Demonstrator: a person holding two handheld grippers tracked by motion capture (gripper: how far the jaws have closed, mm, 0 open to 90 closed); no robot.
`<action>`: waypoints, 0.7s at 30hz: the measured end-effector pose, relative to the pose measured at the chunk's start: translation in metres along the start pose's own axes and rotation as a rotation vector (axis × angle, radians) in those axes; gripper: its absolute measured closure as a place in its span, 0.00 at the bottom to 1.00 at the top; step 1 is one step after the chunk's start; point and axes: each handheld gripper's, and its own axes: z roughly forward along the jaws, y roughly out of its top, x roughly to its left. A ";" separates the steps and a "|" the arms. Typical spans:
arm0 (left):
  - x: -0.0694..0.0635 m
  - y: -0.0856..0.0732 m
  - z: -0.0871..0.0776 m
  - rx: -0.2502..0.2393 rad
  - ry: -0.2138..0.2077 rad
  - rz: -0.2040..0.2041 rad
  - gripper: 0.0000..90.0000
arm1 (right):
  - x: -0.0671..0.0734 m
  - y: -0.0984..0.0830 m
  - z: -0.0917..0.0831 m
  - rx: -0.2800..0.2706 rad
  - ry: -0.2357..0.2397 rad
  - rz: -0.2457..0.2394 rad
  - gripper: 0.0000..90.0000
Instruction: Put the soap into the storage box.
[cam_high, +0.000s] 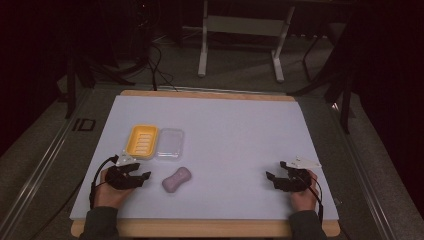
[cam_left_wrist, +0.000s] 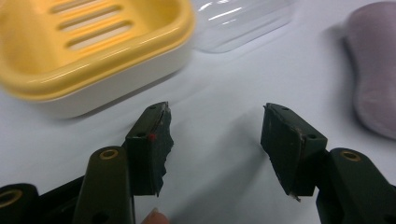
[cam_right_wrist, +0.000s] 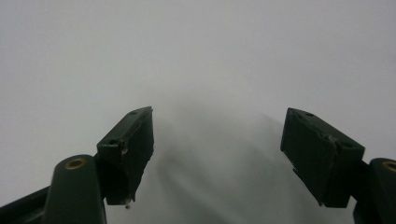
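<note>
The left gripper (cam_left_wrist: 215, 140) has its jaws apart with a clear gap, and nothing is between them; under the gap is only the white mat (cam_left_wrist: 219, 93). The pads (cam_left_wrist: 154, 144) touch no object. The right gripper (cam_right_wrist: 217, 154) also stands with its jaws spread, a little wider, and holds nothing; in front of it is bare mat (cam_right_wrist: 210, 56).

In the left gripper view, the yellow dish (cam_left_wrist: 93, 51) lies just ahead and to the left of the jaws, the clear lid (cam_left_wrist: 238, 23) is beyond it at the top, and the purple soap (cam_left_wrist: 373, 70) lies at the right edge, near the right jaw but apart from it.

The high view gives the whole layout. The left gripper (cam_high: 142, 176) rests low on the mat (cam_high: 235, 125) in the person's left hand (cam_high: 111, 192), just below the dish (cam_high: 142, 140). The lid (cam_high: 169, 143) lies beside the dish, touching it or nearly so. The soap (cam_high: 177, 179) lies just to the right of the left gripper, not touching it. The right gripper (cam_high: 276, 171) is well apart at the right side, in the right hand (cam_high: 302, 192).
</note>
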 end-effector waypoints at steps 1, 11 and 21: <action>0.000 0.000 0.000 0.001 0.005 -0.003 0.48 | 0.000 0.000 -0.001 -0.010 -0.006 0.001 0.27; 0.000 0.004 -0.005 0.027 0.024 -0.005 0.43 | 0.006 0.000 0.000 0.001 -0.052 -0.033 0.24; -0.006 0.012 -0.015 0.079 0.069 0.009 0.44 | 0.006 -0.001 -0.001 -0.014 -0.064 -0.038 0.21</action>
